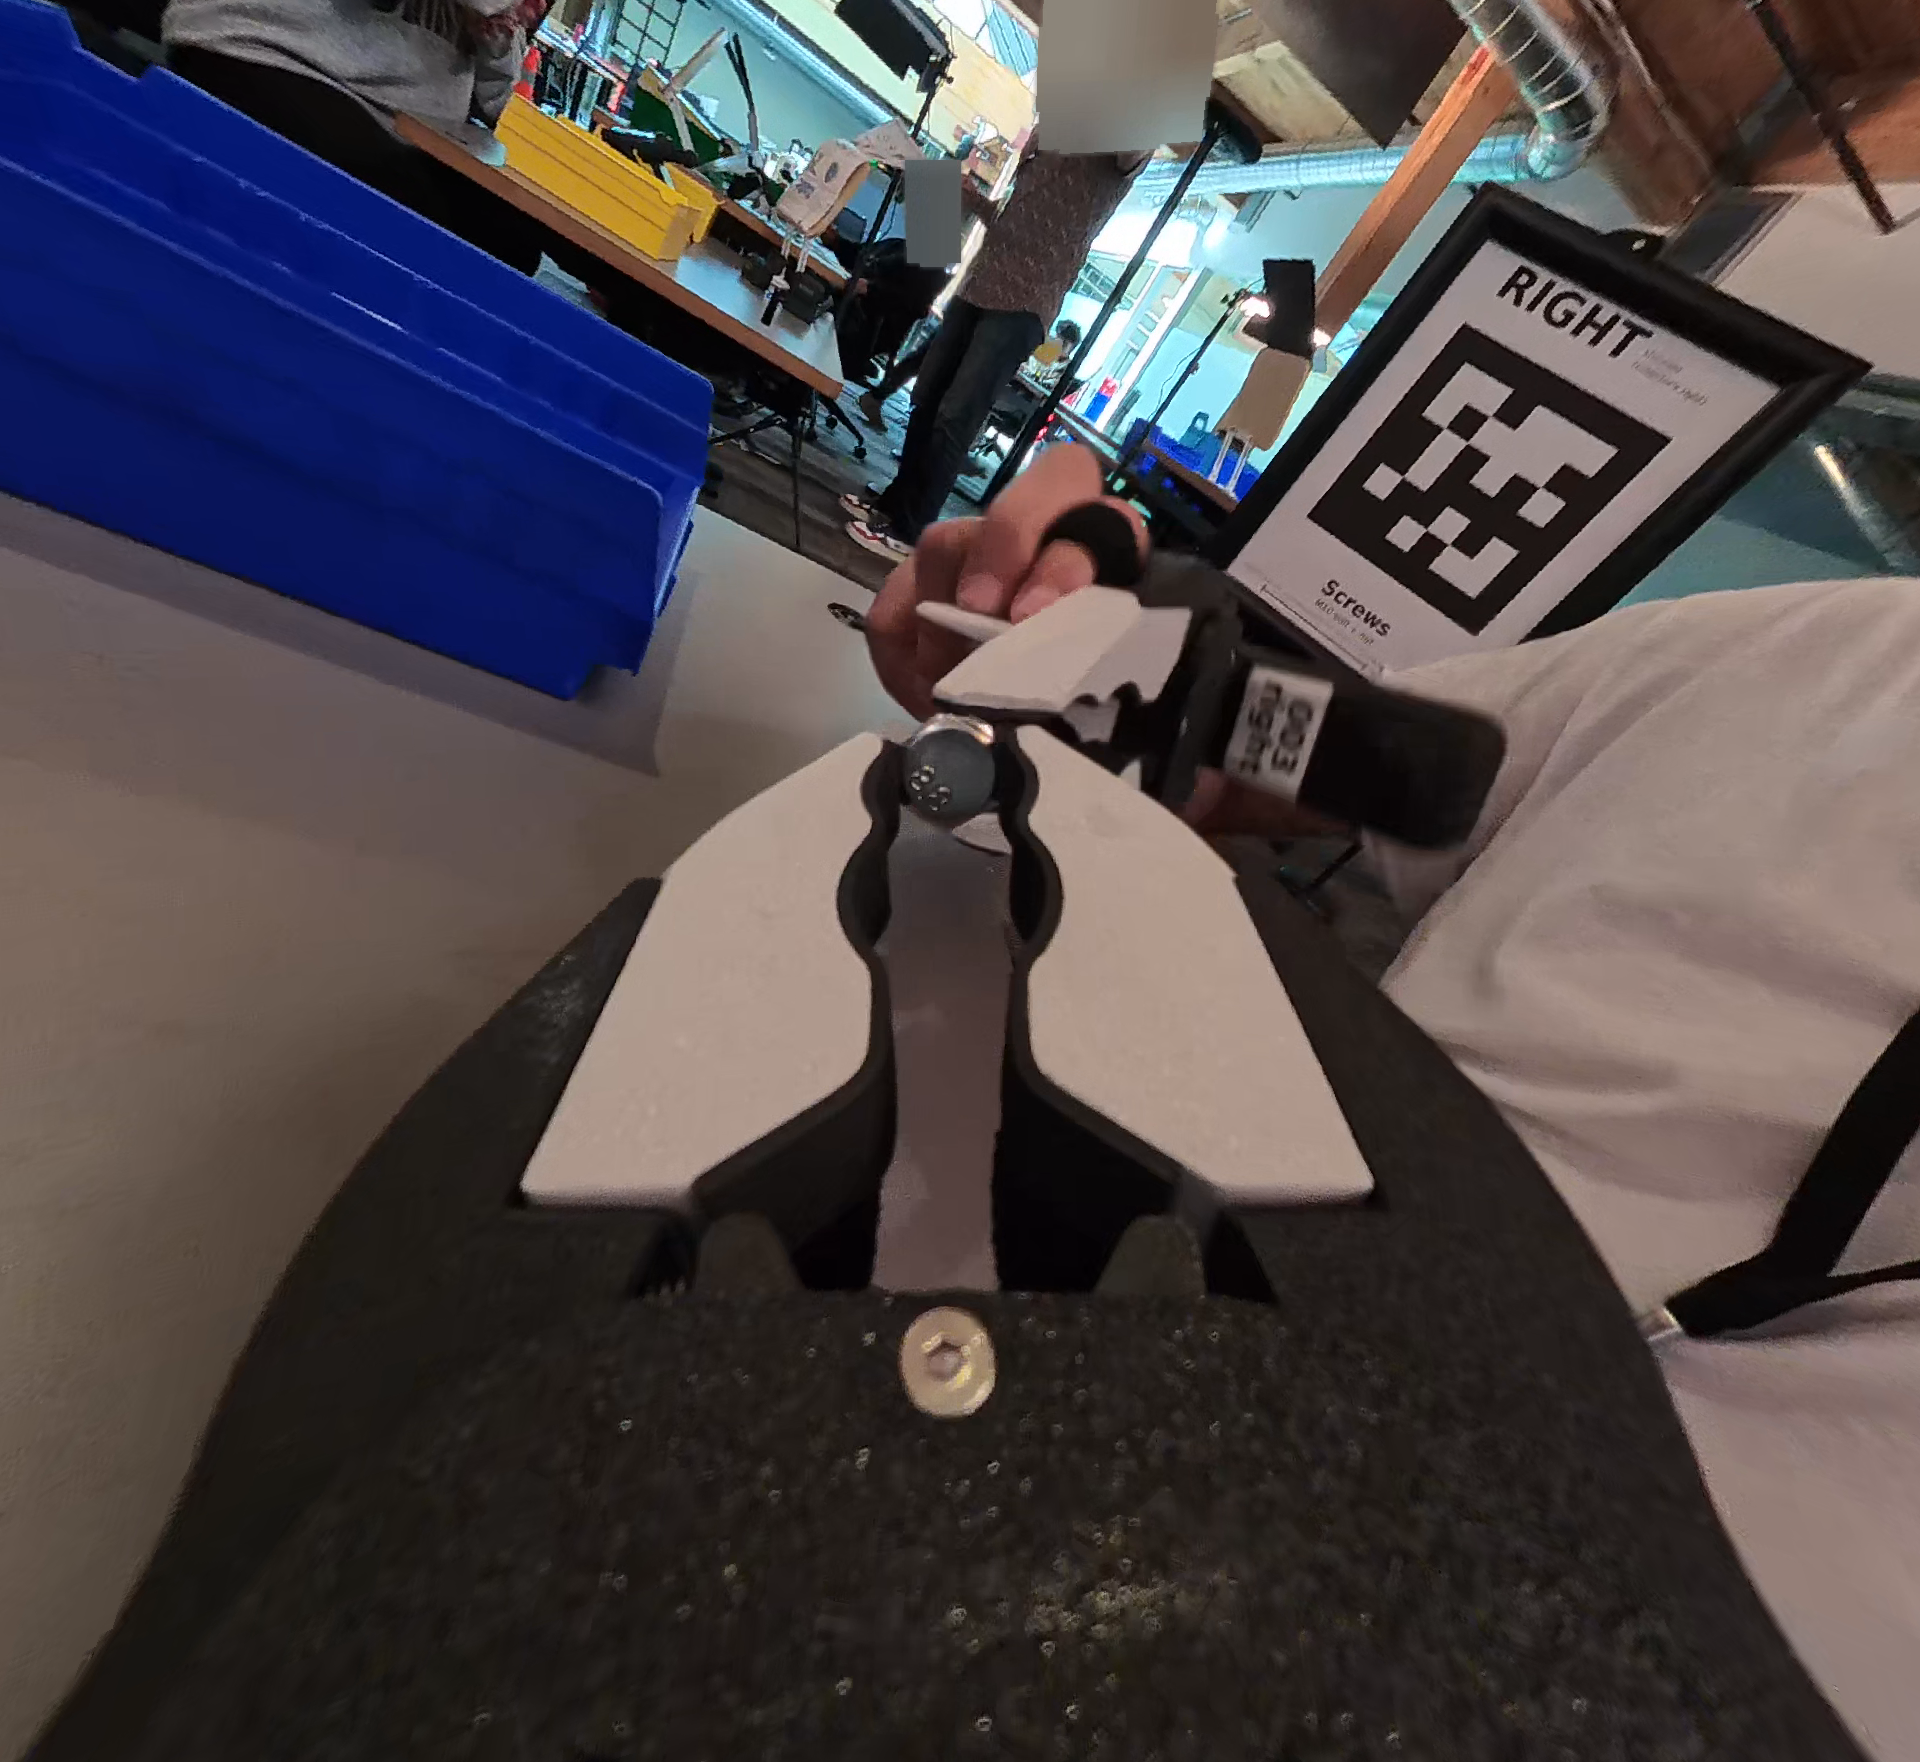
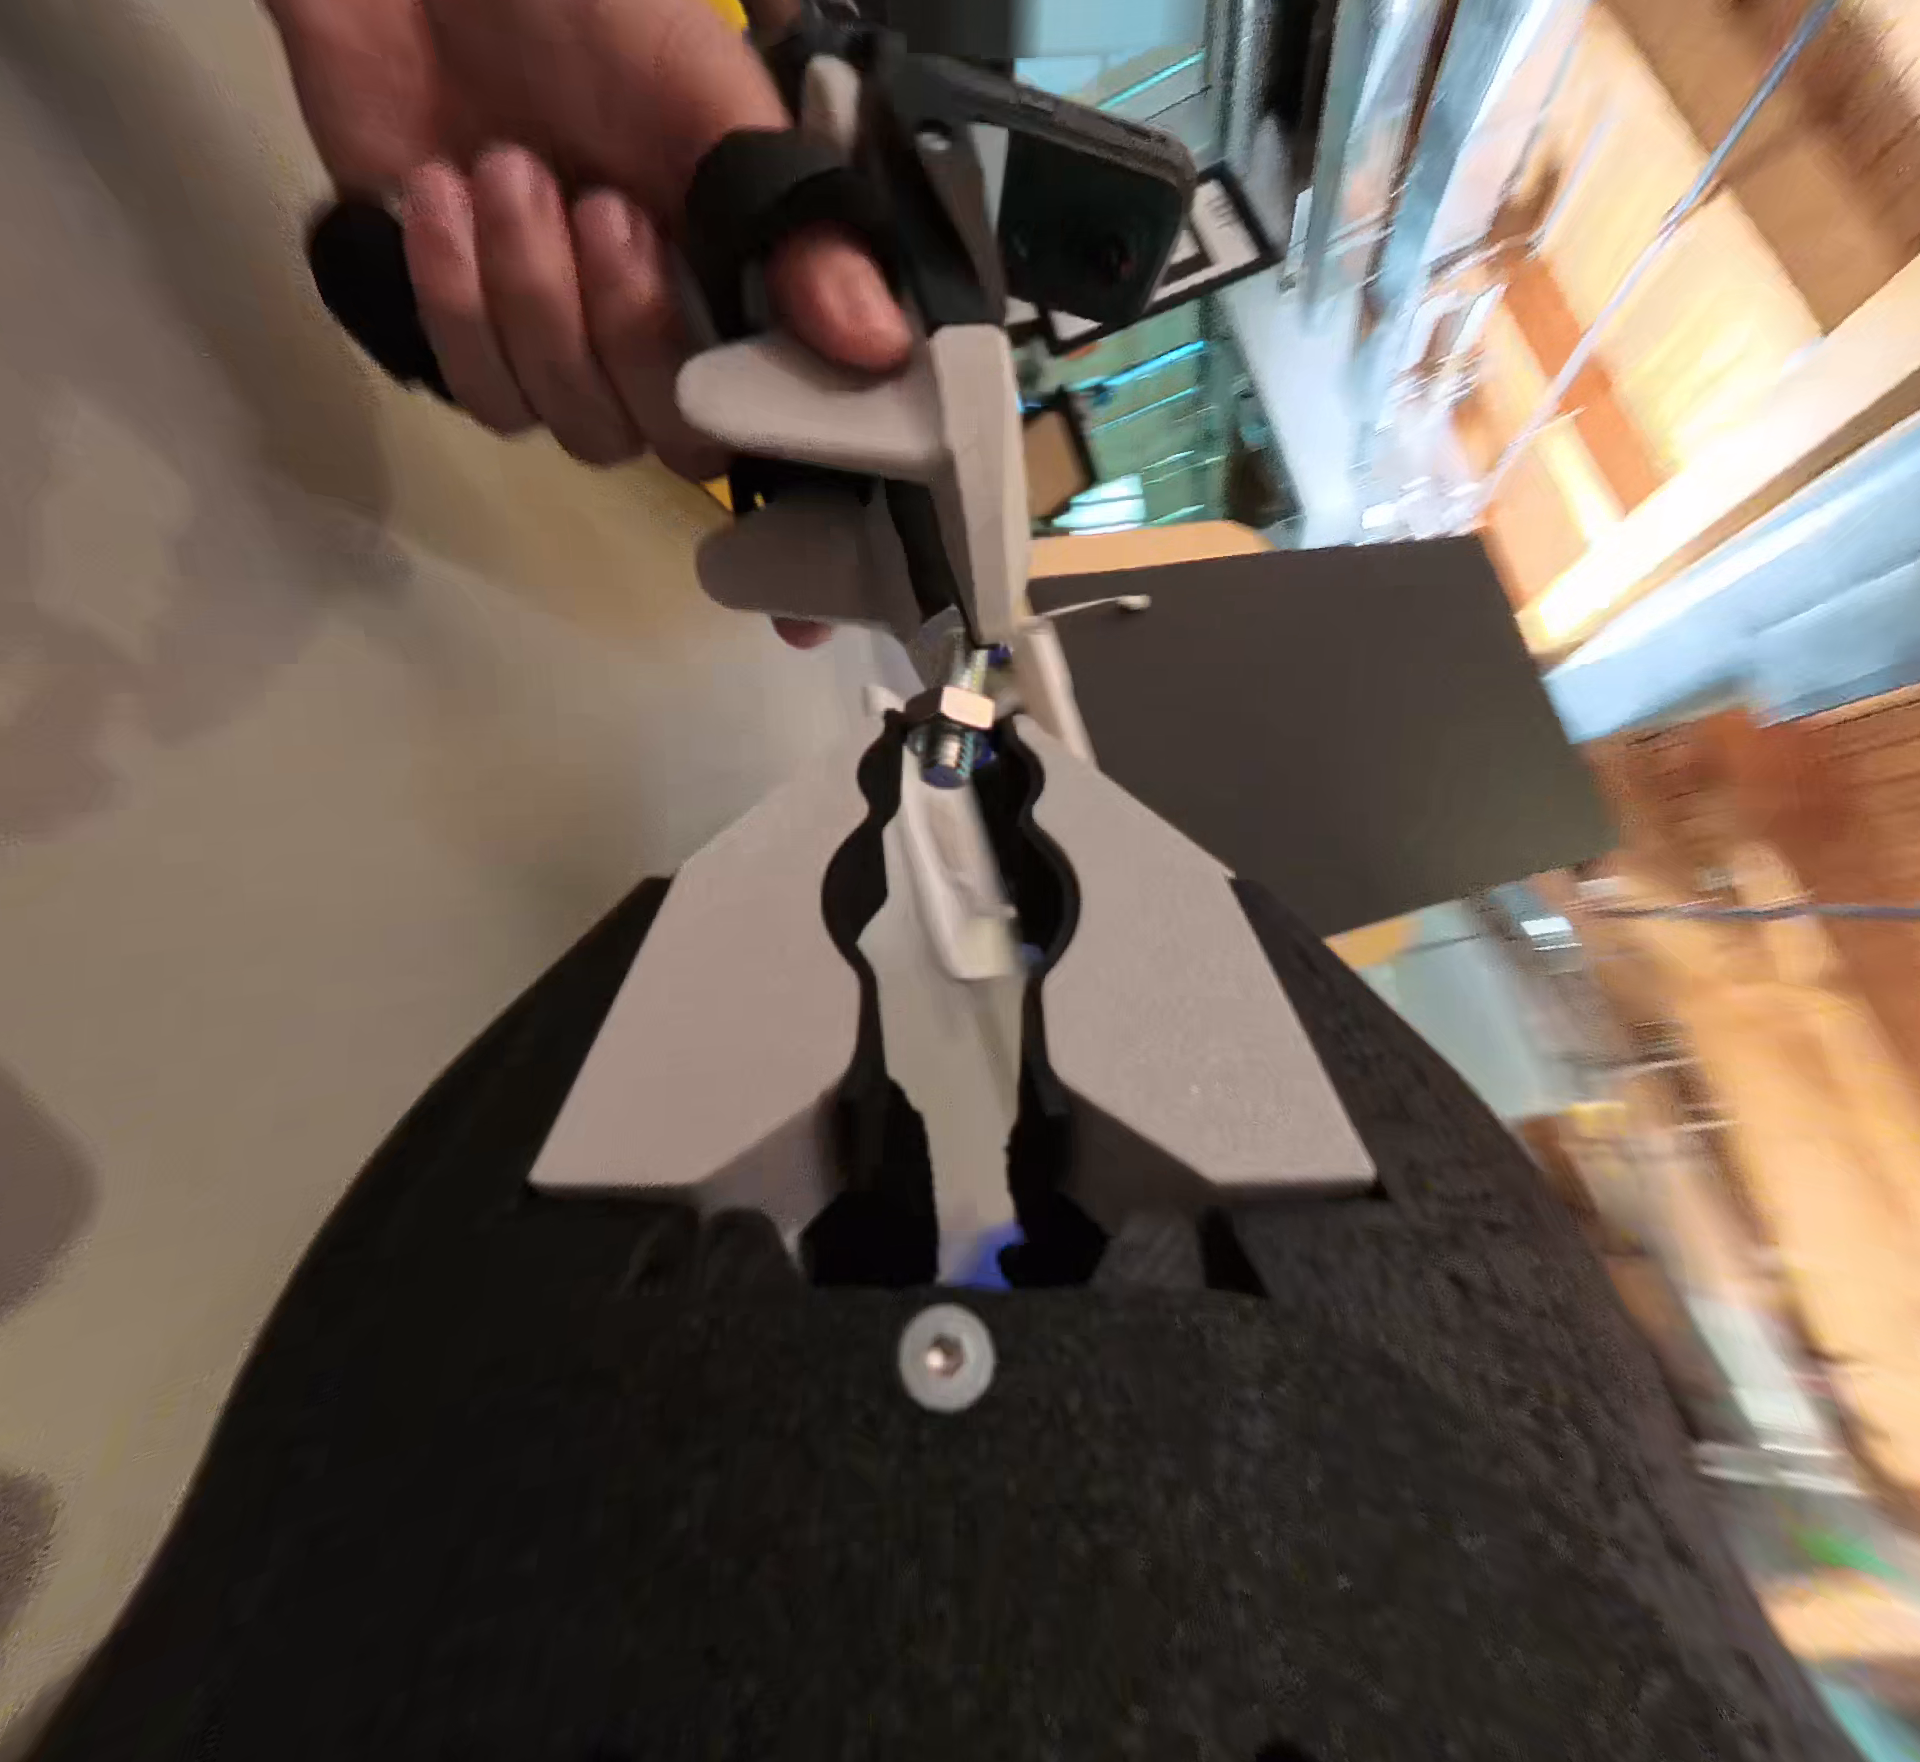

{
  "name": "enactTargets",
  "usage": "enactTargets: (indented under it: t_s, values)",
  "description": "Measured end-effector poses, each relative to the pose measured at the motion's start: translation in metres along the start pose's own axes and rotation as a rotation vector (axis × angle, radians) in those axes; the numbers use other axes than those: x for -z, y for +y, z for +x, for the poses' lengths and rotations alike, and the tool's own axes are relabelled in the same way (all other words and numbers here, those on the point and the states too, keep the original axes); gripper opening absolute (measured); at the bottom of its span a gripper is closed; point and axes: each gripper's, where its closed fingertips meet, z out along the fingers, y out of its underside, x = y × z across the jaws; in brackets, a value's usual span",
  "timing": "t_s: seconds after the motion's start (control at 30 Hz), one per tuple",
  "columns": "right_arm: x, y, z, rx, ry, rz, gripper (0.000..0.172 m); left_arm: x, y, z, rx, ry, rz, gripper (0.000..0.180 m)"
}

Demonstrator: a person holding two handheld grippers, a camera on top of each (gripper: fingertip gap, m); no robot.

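Above open tabletop [image 1: 260, 881], left gripper [image 1: 948, 777] clamps bolt [image 1: 945, 774] (head), right gripper [image 2: 951, 725] its nut [image 2: 948, 704].

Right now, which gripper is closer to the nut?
The right gripper: its fingers pinch the nut; the left gripper holds the bolt head, just beyond.

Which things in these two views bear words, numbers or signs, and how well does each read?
Framed white sign: bold print and a black square-pattern marker, legible; not quoted here.
White label on right gripper: short print, legible.
Bolt head in left gripper: stamped marks, blurred.
Right wrist view: none readable.
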Motion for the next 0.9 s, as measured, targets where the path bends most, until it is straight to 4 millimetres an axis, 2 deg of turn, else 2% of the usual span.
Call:
enactTargets:
  t_s: [0.1, 0.37, 0.43, 0.47, 0.57, 0.63, 0.67, 0.8, 0.9]
  values:
    - [-0.001, -0.004, 0.001, -0.425, -0.169, 0.054, 0.018, 0.002, -0.003, 0.003, -0.032, 0.005, 0.009, 0.017]
    - [-0.007, -0.011, 0.004, -1.885, -0.763, 0.259, 0.017, 0.008, -0.010, 0.003, -0.072, -0.005, 0.040, 0.017]
    - [-0.008, -0.009, 0.002, -2.137, -0.888, 0.283, 0.017, 0.008, -0.008, -0.001, -0.100, -0.040, 0.026, 0.017]
    - [-0.007, -0.008, 0.001, -2.189, -0.929, 0.301, 0.017, 0.008, -0.007, -0.001, -0.108, -0.046, 0.019, 0.017]
    - [-0.006, -0.011, 0.004, -2.136, -0.912, 0.321, 0.023, 0.008, -0.009, 0.001, -0.082, -0.022, 0.036, 0.017]
    - [-0.005, -0.012, 0.009, -1.981, -0.836, 0.329, 0.028, 0.009, -0.013, 0.003, -0.062, -0.005, 0.062, 0.017]
    - [-0.005, -0.011, 0.011, -1.883, -0.784, 0.320, 0.037, 0.010, -0.015, 0.003, -0.053, -0.001, 0.075, 0.017]
    - [-0.007, 0.006, 0.011, -1.349, -0.510, 0.171, 0.046, 0.016, -0.023, -0.001, 0.000, 0.004, 0.125, 0.017]
    - [-0.007, 0.019, 0.010, -0.737, -0.257, 0.019, 0.047, 0.019, -0.024, -0.006, 0.049, -0.002, 0.143, 0.017]
